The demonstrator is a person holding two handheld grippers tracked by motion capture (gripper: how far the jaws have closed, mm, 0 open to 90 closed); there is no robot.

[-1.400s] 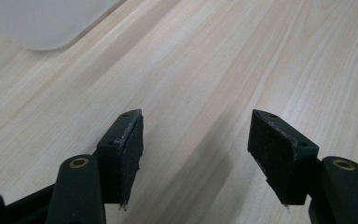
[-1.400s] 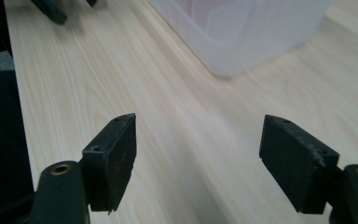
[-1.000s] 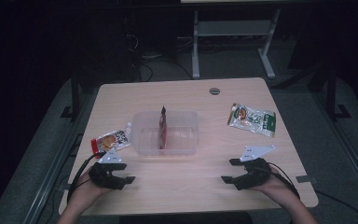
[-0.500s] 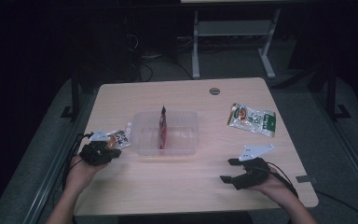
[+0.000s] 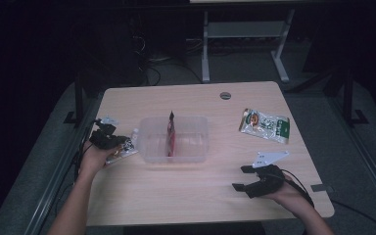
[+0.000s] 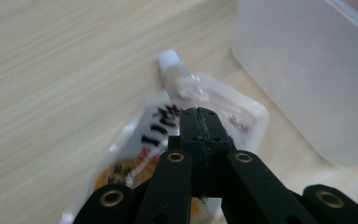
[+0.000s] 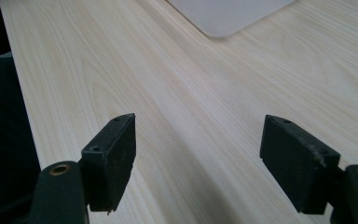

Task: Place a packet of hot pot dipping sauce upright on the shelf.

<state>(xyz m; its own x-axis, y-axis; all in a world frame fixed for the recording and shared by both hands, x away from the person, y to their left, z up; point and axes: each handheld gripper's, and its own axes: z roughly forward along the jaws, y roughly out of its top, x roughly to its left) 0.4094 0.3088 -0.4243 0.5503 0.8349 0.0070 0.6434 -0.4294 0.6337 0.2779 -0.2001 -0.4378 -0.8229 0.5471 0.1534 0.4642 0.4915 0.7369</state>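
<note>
- The fingers of the left gripper (image 6: 200,135) are seen pressed together, over a soft pouch (image 6: 168,126) with a small white cap. Whether a bit of the pouch is pinched cannot be told.
- The pouch lies flat on the tabletop (image 5: 176,200), just beside the clear box (image 5: 174,139).
- A thin red packet (image 5: 170,134) is stood up inside the box.
- The fingers of the right gripper (image 7: 209,161) are spread wide, with nothing between them.
- A green and white packet (image 5: 264,126) is left farther off.
- The picking-up step is likely in hand. Next, the pouch should be lifted gently and carried over the box wall.
</note>
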